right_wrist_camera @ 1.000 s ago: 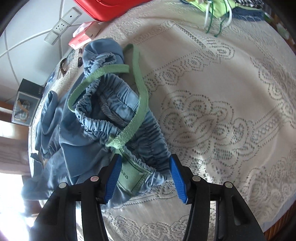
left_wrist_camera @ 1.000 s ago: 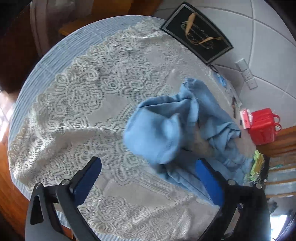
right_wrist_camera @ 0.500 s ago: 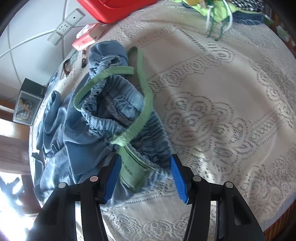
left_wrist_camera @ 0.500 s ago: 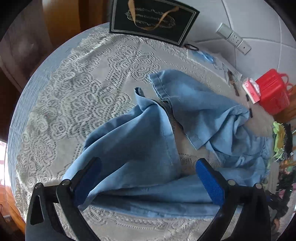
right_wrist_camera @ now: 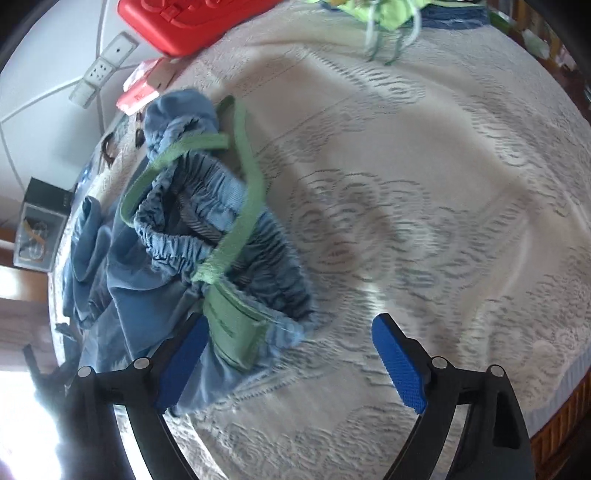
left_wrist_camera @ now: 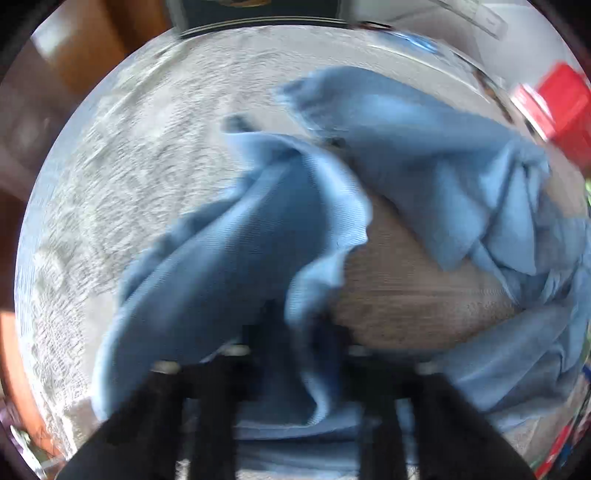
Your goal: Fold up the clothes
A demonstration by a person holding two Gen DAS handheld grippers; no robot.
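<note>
Blue trousers (right_wrist_camera: pixel 122 295) lie crumpled on the lace-covered tabletop (right_wrist_camera: pixel 424 192). Cloth judged light, limp, non-slip. Left claw (left_wrist_camera: pixel 291 328), just closed, pinches a leg fold. Right claw (right_wrist_camera: pixel 291 363), just opened, straddles the elastic waistband (right_wrist_camera: pixel 236 236): firmest hold.

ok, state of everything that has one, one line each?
left gripper: fingers just closed, shut on a fold of the trousers
right gripper: fingers just opened wide, holding nothing
blue trousers: crumpled, unfolded, lying on the tablecloth
green drawstring: loose, untied
red case: closed
</note>
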